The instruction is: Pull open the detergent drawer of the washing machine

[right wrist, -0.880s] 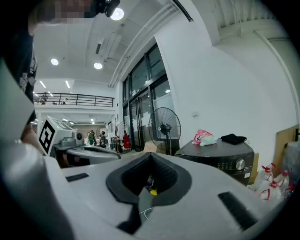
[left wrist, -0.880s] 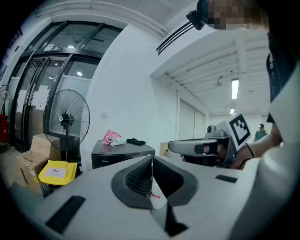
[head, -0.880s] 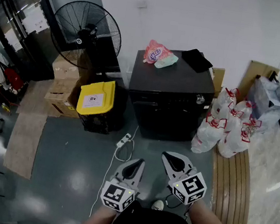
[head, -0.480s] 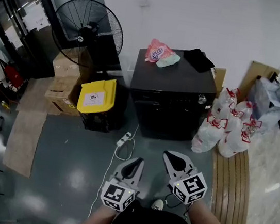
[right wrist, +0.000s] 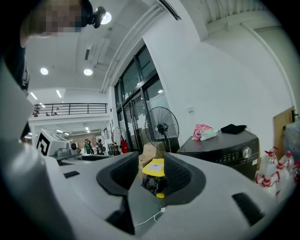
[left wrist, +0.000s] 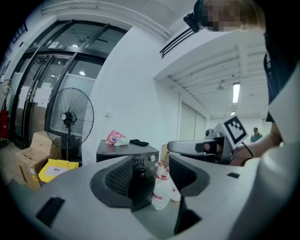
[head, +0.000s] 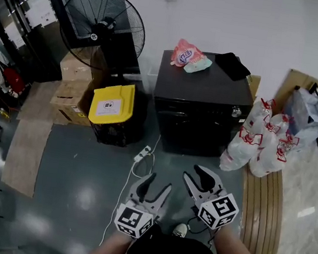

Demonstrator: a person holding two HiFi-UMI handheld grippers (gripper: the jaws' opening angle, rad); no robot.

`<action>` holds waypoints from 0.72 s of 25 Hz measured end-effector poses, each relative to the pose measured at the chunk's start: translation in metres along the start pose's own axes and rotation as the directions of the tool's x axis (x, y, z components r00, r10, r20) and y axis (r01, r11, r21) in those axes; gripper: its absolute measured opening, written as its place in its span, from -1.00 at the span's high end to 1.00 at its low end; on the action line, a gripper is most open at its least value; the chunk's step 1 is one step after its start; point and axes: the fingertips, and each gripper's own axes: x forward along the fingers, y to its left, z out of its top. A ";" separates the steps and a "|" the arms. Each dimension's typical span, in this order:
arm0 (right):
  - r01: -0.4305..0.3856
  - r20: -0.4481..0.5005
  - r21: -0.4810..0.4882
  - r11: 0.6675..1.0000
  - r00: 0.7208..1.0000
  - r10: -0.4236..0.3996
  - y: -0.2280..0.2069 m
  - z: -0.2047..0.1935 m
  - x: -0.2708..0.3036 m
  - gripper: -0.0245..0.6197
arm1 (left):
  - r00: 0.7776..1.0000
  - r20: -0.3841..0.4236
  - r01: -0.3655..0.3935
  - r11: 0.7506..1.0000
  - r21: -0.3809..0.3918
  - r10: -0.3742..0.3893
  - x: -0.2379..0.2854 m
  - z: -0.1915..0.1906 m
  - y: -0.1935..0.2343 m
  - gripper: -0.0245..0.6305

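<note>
The black washing machine (head: 203,86) stands against the white wall, about a stride ahead of both grippers. A control strip with a silver knob (head: 236,112) runs along the top of its front; the detergent drawer is too small to pick out. A pink pouch (head: 185,55) and a black cloth (head: 232,65) lie on the lid. My left gripper (head: 158,182) is held low over the floor, jaws spread wide and empty. My right gripper (head: 195,174) beside it is open more narrowly, also empty. In the gripper views the machine (left wrist: 126,152) (right wrist: 225,145) shows beyond the jaws.
A bin with a yellow lid (head: 111,104) stands left of the machine, with a big floor fan (head: 103,23) and cardboard boxes (head: 75,72) behind it. Bagged bottles (head: 257,144) lean at the machine's right. A white power strip and cable (head: 141,157) lie on the grey floor.
The left gripper's jaws have spread apart from a nearly closed shape. The right gripper has hardly moved. The view has shifted slightly.
</note>
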 end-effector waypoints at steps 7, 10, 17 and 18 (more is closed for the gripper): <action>0.026 0.006 0.037 0.999 1.000 -0.026 0.006 0.001 0.037 0.11 | 1.000 -0.003 0.028 1.000 0.012 -0.028 -0.007 0.004 0.034 0.11; 0.041 0.003 0.047 0.998 0.999 -0.041 0.008 -0.002 0.055 0.05 | 0.999 0.003 0.033 0.999 0.005 -0.033 -0.008 0.006 0.054 0.11; 0.073 -0.006 0.084 0.994 0.997 -0.073 0.008 -0.005 0.104 0.00 | 0.999 0.009 0.049 0.999 -0.005 -0.049 -0.007 0.011 0.105 0.11; 0.079 -0.005 0.091 0.993 0.997 -0.079 0.007 -0.005 0.112 0.00 | 0.999 0.007 0.054 0.999 -0.005 -0.054 -0.007 0.012 0.112 0.10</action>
